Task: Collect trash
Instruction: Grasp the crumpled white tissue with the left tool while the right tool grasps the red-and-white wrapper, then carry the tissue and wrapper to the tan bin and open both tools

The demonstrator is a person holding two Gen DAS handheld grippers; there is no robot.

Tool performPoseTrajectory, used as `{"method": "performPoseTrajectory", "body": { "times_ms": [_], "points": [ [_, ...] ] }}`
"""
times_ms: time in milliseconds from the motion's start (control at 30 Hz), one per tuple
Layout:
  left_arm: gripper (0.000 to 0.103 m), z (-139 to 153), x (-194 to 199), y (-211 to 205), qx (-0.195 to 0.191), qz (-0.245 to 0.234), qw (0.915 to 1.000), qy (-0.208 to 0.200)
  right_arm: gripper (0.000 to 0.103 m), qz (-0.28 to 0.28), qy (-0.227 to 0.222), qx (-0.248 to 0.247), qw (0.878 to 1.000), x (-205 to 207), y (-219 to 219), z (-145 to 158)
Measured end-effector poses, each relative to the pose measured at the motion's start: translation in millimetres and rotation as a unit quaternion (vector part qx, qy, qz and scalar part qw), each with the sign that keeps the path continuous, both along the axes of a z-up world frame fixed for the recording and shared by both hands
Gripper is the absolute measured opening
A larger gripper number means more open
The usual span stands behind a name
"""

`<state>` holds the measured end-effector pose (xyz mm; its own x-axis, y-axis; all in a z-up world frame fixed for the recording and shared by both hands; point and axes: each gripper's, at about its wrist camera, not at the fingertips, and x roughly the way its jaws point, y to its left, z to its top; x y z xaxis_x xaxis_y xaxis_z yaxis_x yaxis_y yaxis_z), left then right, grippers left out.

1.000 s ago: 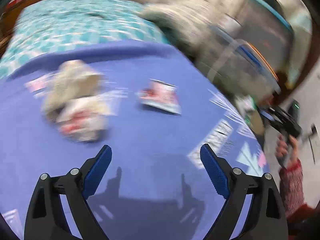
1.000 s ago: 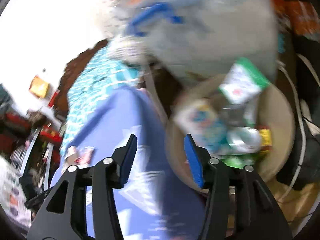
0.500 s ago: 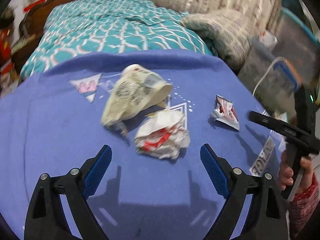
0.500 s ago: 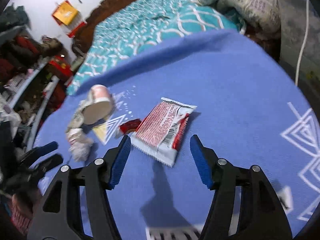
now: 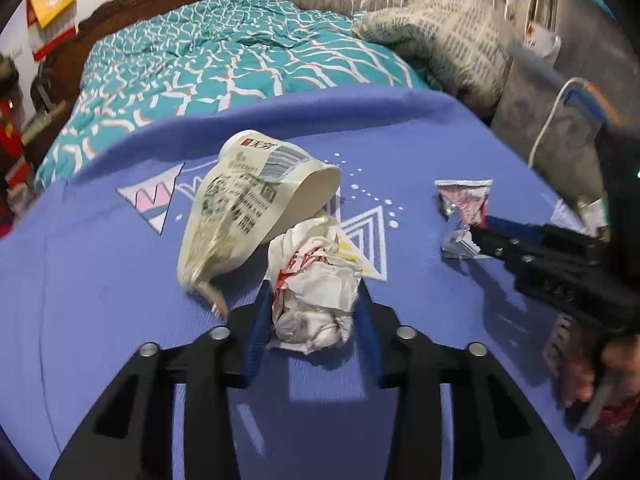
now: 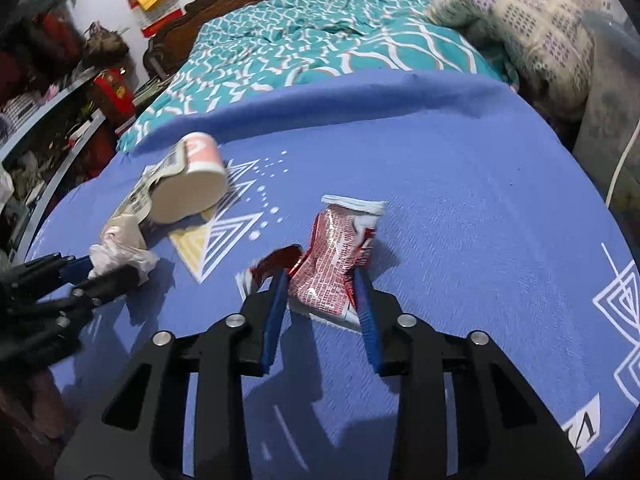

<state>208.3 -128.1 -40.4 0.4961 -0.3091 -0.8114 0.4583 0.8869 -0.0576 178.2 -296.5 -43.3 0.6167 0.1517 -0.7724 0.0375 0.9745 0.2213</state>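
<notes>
On a blue cloth (image 5: 120, 280), my left gripper (image 5: 312, 304) is shut on a crumpled white and red paper wad (image 5: 316, 280), which also shows in the right wrist view (image 6: 120, 252). My right gripper (image 6: 320, 284) is shut on a red and silver snack wrapper (image 6: 340, 252), also seen in the left wrist view (image 5: 464, 212). A squashed paper cup (image 5: 248, 200) lies on its side just behind the wad; it shows in the right wrist view (image 6: 188, 184) too. A small red wrapper scrap (image 6: 276, 260) lies left of the right gripper.
A bed with a teal patterned cover (image 5: 224, 56) lies beyond the cloth. A grey patterned blanket (image 5: 448, 36) is bunched at the far right. A grey bin with a white cable (image 5: 560, 120) stands at the right. Cluttered shelves (image 6: 48, 92) stand at the left.
Both grippers moved forward and closed: the left on the paper wad, the right on the snack wrapper, which is now crumpled and raised at one end.
</notes>
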Motion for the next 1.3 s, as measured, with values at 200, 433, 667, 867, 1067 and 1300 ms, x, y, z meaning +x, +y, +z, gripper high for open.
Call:
{"method": "performPoseTrajectory", "body": {
  "times_ms": [200, 433, 667, 867, 1067, 1300],
  "points": [
    [0.034, 7.0, -37.3, 39.7, -0.069, -0.001, 0.9965, 0.046, 0.031, 0.014, -0.006, 0.047, 0.999, -48.3, 0.1, 4.9],
    [0.034, 12.8, -94.5, 42.6, -0.114, -0.029, 0.99, 0.079, 0.031, 0.022, -0.031, 0.092, 0.995, -132.2, -6.1, 20.2],
    [0.034, 24.3, -131.2, -14.9, -0.117, -0.106, 0.9838, 0.085, 0.031, -0.041, -0.068, 0.082, 0.993, -209.9, -52.7, 37.0],
    [0.034, 24.0, -159.8, -76.5, -0.1, -0.171, 0.9759, 0.092, 0.031, -0.115, -0.078, 0.101, 0.985, -270.8, -104.5, 32.3],
    [0.034, 17.1, -188.4, -132.2, -0.072, -0.226, 0.9668, 0.094, 0.031, -0.169, -0.084, 0.127, 0.974, -320.6, -133.3, 21.5],
    [0.034, 9.4, -214.6, -189.1, -0.047, -0.287, 0.9516, 0.098, 0.031, -0.212, -0.104, 0.13, 0.963, -350.3, -156.0, 21.7]
  ]
}}
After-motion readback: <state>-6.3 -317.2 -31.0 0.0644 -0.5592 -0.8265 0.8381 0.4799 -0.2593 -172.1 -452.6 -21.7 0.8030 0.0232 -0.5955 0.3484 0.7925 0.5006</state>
